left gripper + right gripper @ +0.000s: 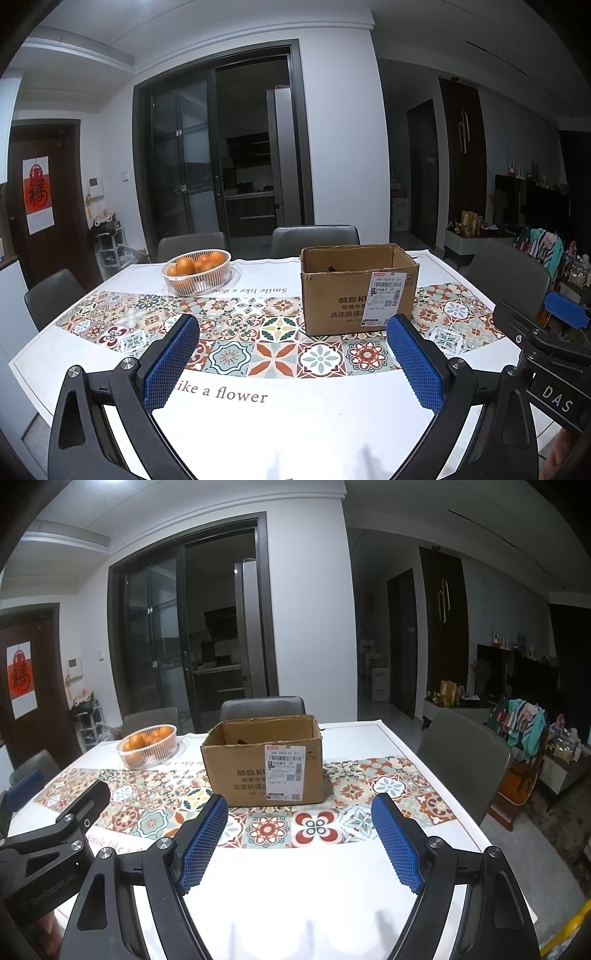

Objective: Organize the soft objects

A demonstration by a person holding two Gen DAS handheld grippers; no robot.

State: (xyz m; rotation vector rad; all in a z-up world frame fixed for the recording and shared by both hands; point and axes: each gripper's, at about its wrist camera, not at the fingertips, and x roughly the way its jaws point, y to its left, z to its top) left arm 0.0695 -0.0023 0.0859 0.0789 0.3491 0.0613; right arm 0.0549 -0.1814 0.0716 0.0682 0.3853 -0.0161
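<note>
Box (pixel 264 762) sits open-topped on the patterned strip of the table (pixel 295 886), dead ahead of the right gripper (pixel 299 843), ahead and right of the left gripper (pixel 291 363). Both sets of fingers spread wide, holding nothing. Something dark inside the box, can't tell what; no soft item in view on the table. Right hand looks nearer. Fruit basket (pixel 197 272) well left

White walls (pixel 340 110), dark glass sliding doors (pixel 218 155), grey chairs (pixel 461 760), patterned tablecloth (pixel 280 332)
</note>
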